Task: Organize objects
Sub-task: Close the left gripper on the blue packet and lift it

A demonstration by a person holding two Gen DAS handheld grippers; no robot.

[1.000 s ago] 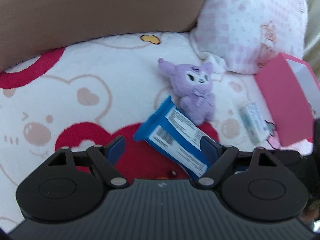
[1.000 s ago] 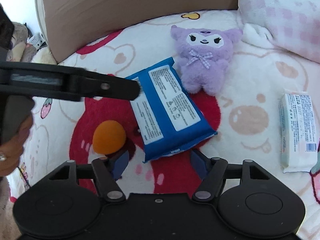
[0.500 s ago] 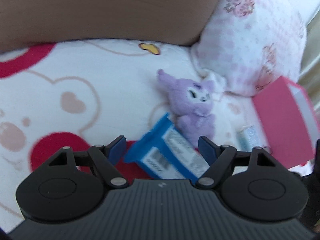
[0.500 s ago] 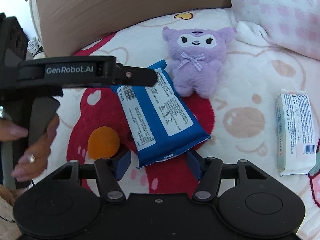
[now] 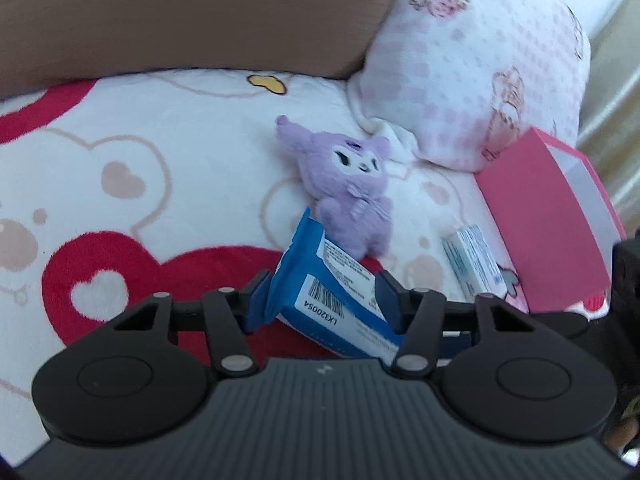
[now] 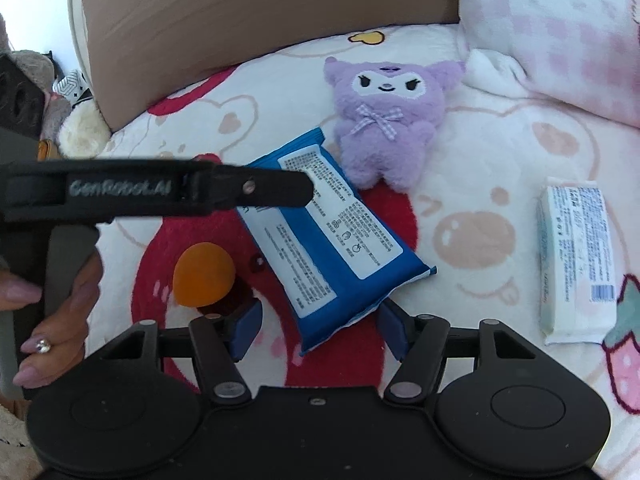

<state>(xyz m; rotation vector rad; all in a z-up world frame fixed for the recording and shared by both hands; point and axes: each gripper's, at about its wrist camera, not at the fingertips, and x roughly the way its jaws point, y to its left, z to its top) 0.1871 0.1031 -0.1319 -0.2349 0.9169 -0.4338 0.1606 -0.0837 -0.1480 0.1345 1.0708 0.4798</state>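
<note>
The bed blanket (image 6: 500, 128) is white plush printed with red hearts and pale bear outlines; one brown headboard (image 6: 240, 20) stands at 12 o'clock and one pink-checked pillow (image 5: 480, 60) at 1 o'clock.

One pink box (image 5: 540, 216) stands at 3 o'clock in the left wrist view, open side up, just beside the pillow.

One blue wipes pack (image 6: 332, 236) lies at the blanket's centre, long axis running 11 to 5 o'clock. It is glossy blue with white printed label panels and a barcode at one end. Its 11 o'clock end is raised and sits between the left gripper's fingers.

One purple plush toy (image 6: 388, 120) lies face up at 12 o'clock from the pack, touching its upper edge; it has a white face and a checked bow.

One white tissue pack (image 6: 576, 256) lies at 3 o'clock, well apart from the blue pack.

One orange egg-shaped sponge (image 6: 204, 276) lies at 9 o'clock, near the pack.

Left gripper (image 5: 320, 292): jaws closing, both pads pressing the blue pack's sides.

Right gripper (image 6: 320, 322): jaws opening, the pack's 5 o'clock end between them, pads clear of it.
</note>
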